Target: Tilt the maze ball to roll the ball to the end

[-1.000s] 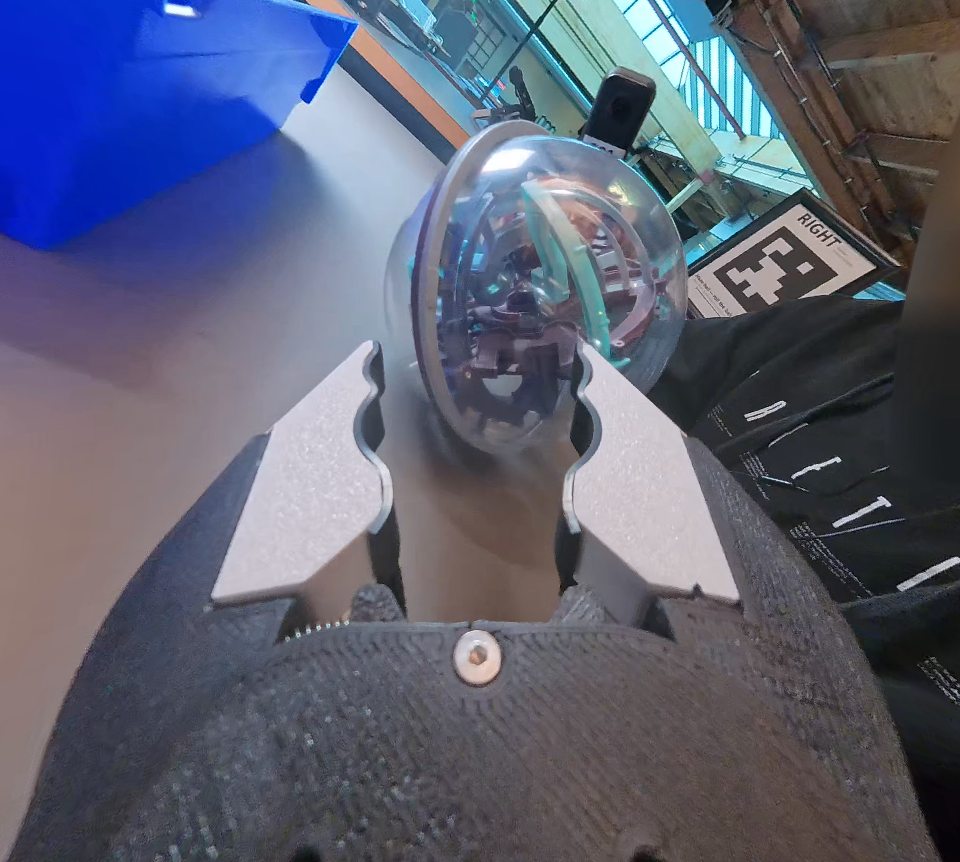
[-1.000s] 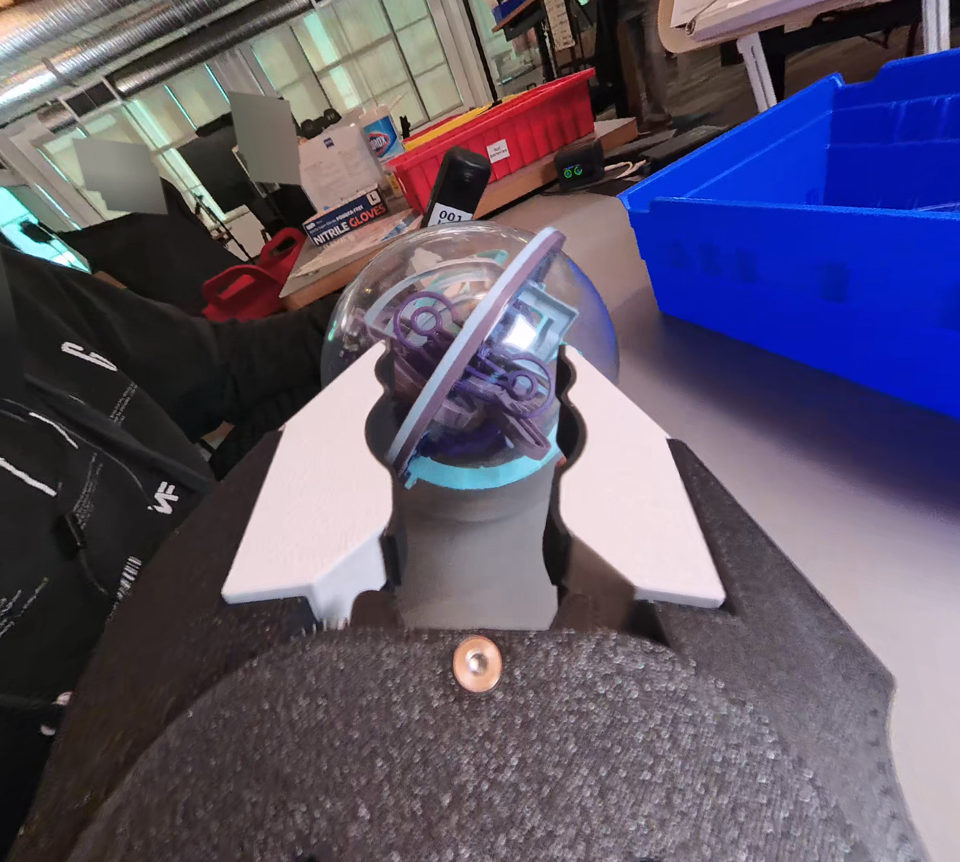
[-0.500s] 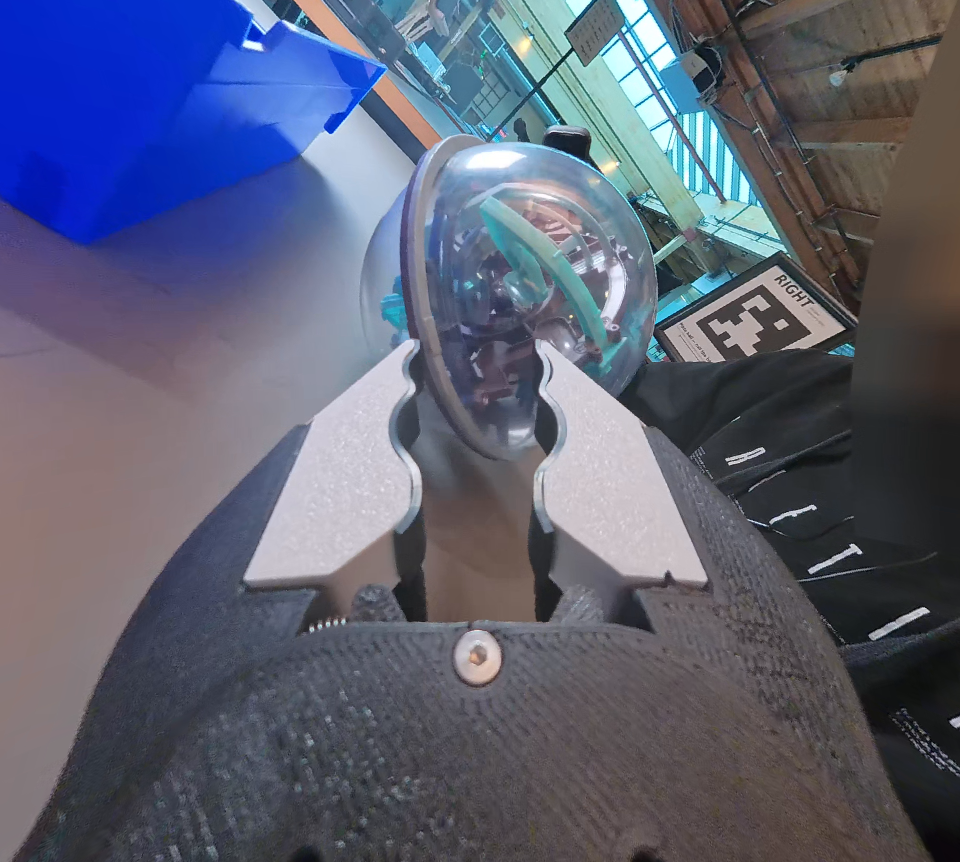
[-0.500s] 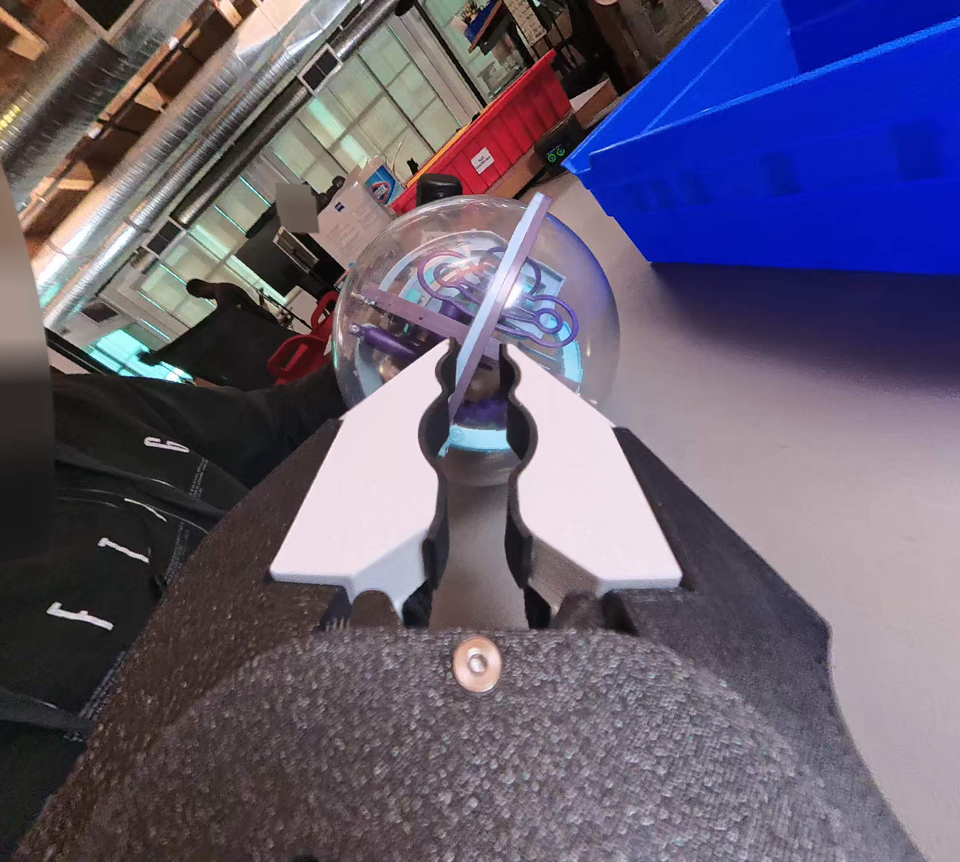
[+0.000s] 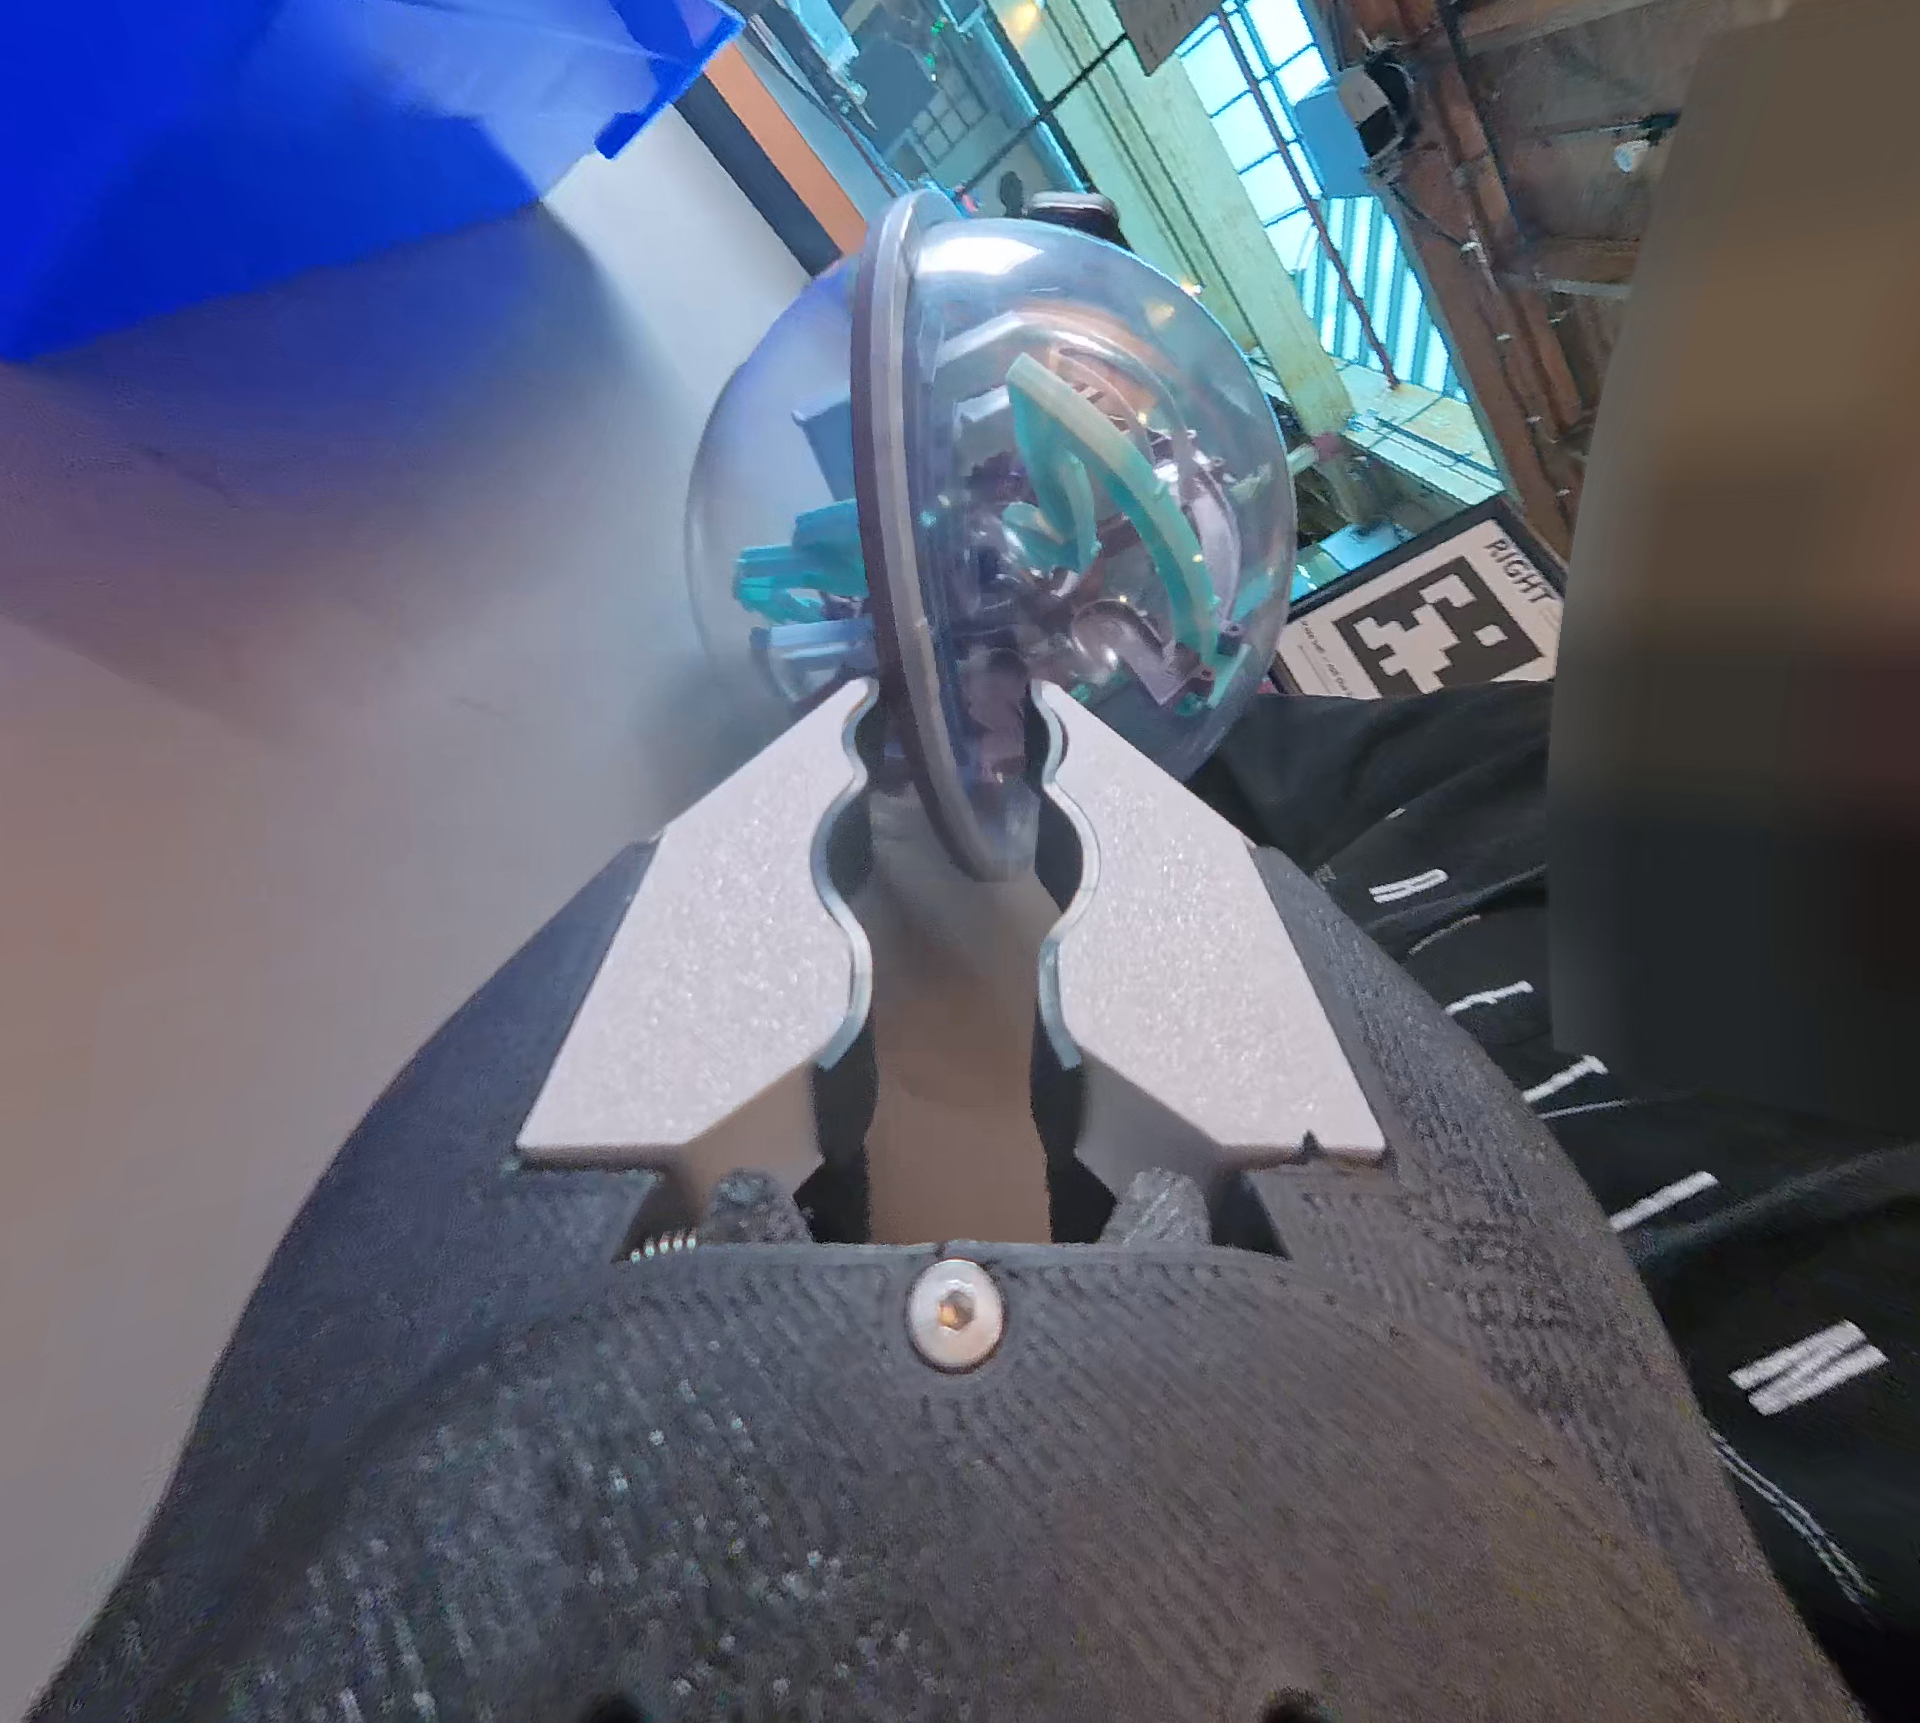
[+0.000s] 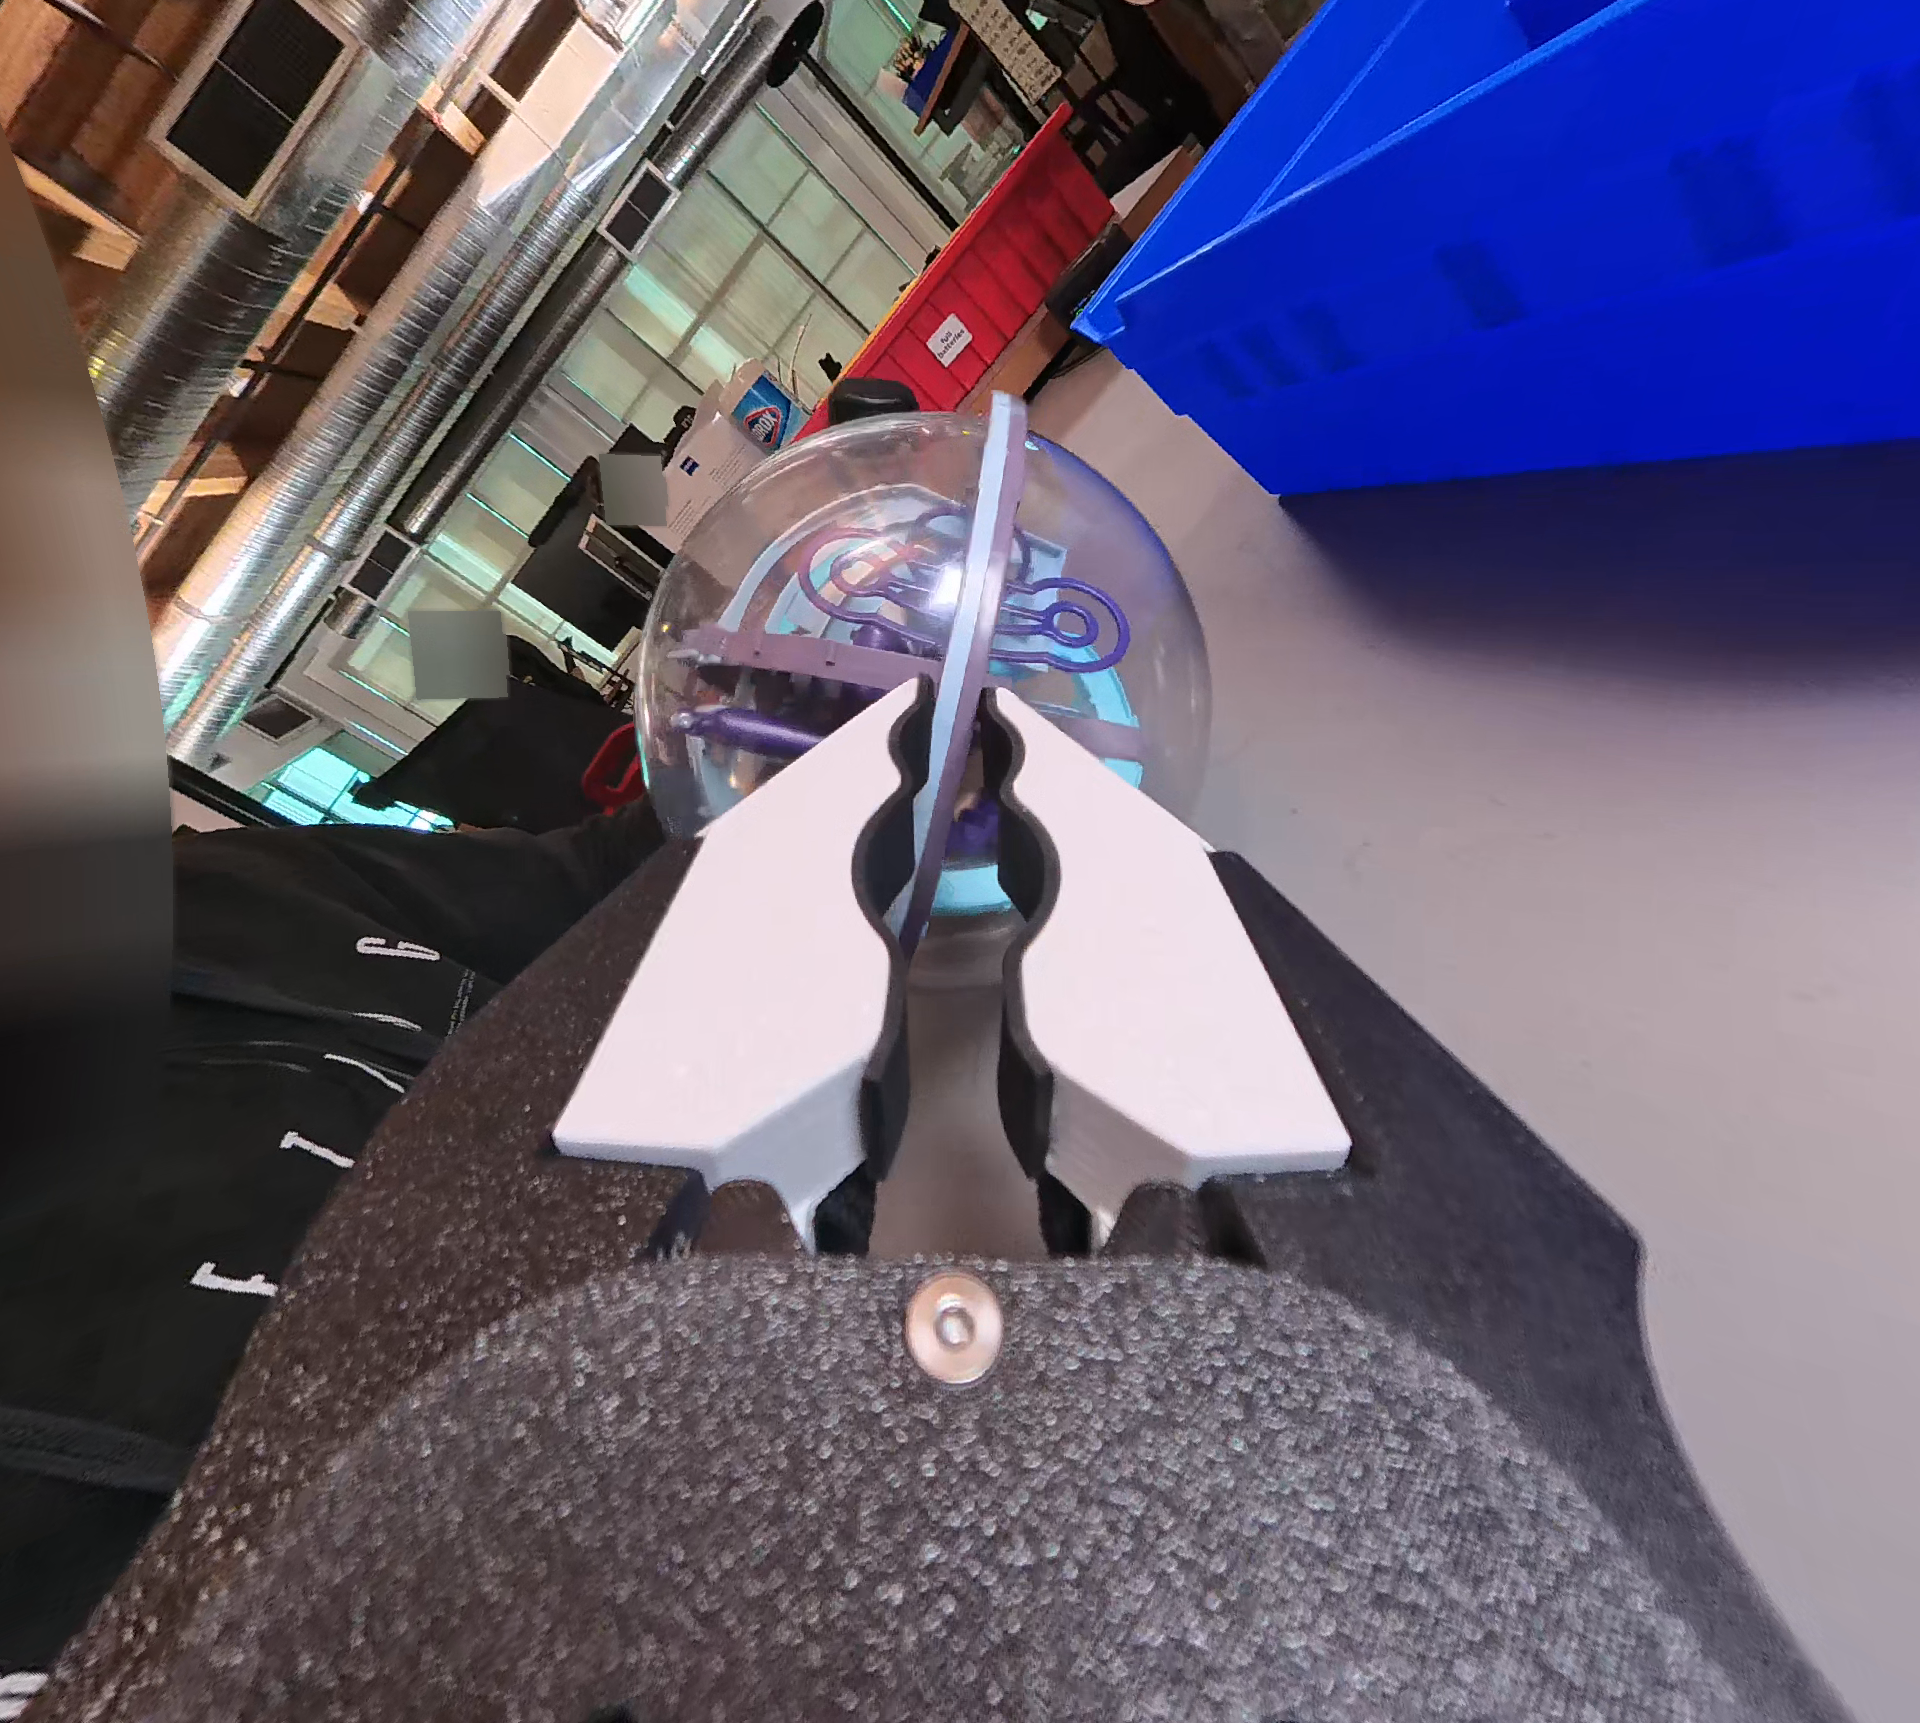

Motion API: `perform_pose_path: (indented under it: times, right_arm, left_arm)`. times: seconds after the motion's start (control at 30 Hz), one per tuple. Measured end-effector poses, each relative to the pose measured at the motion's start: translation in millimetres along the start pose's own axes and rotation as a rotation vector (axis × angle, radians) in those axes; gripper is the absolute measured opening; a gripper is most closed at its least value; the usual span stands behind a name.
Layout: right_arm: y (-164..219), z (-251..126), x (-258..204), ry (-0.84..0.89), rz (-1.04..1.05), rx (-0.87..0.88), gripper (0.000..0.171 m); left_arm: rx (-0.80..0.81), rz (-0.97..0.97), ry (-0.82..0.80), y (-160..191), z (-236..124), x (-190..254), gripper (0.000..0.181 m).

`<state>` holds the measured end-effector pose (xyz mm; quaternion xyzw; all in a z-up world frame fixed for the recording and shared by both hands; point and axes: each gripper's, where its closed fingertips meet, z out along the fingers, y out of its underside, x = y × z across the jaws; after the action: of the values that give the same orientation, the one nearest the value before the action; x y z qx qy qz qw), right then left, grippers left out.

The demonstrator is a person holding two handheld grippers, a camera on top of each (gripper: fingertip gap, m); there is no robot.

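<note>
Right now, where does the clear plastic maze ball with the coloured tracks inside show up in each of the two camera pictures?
Left wrist view: the clear plastic maze ball sits just above centre, its rim ring pinched between the left gripper fingertips.
Right wrist view: the same ball sits near centre, its rim ring pinched by the right gripper.
Shared landmark: the blue plastic bin, upper left in the left view, upper right in the right view.

Both wrist views low over table (image 5: 260,842), tilted, close up along own claw; facing each other from opposite sides, sharing maze ball (image 5: 1039,530) (image 6: 935,634) and blue bin (image 6: 1558,219).
</note>
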<state>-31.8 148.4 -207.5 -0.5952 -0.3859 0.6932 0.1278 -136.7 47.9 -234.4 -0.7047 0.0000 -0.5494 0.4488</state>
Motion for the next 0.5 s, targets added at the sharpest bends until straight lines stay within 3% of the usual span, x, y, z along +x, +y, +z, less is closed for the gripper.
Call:
perform_pose_path:
  times: [0.17,0.27,0.4,0.5]
  right_arm:
    - [-1,-5,4,0.000,-0.021,-0.010,0.006]
    - [-4,-7,0,-0.011,-0.093,0.005,0.006]
    - [-8,-9,-6,0.058,-0.393,0.007,0.006]
    - [-6,-10,-7,0.170,-0.743,-0.022,0.005]
  left_arm:
    - [-0.045,0.056,0.039,9,7,12,0.006]
    - [-0.061,0.134,0.011,13,11,14,0.006]
    - [-0.052,0.384,-0.094,8,11,16,0.006]
    - [-0.036,0.754,-0.200,0,8,28,0.007]
